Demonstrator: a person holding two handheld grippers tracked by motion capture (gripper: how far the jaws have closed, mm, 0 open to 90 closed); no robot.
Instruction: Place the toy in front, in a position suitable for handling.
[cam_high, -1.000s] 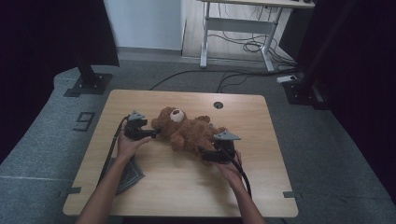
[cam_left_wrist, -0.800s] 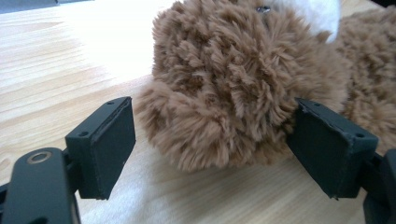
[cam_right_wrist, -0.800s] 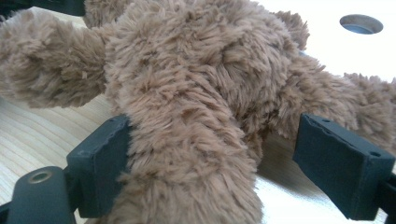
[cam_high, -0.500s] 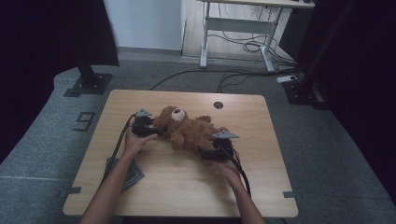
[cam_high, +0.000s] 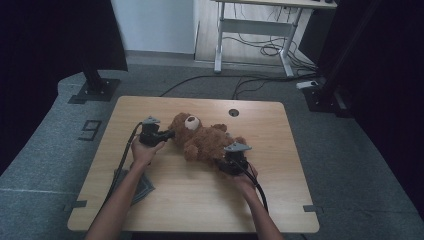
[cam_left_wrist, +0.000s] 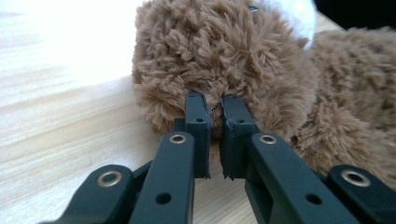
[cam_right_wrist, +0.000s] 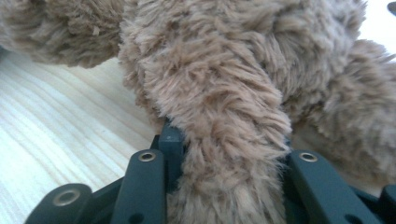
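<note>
Teddy bear (cam_high: 202, 141) gripped at both ends, centre of table (cam_high: 280, 200).
Left gripper (cam_left_wrist: 215, 116) just closed, fur pinched; right gripper (cam_right_wrist: 224, 149) just closed around a limb, pads hidden by fur.

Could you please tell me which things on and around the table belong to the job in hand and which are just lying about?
In use:
- teddy bear
- left tongs, shut on its head
- right tongs, shut on a limb

Lying about:
- dark folded item at the table's near left
- desk frame and floor cables behind
</note>
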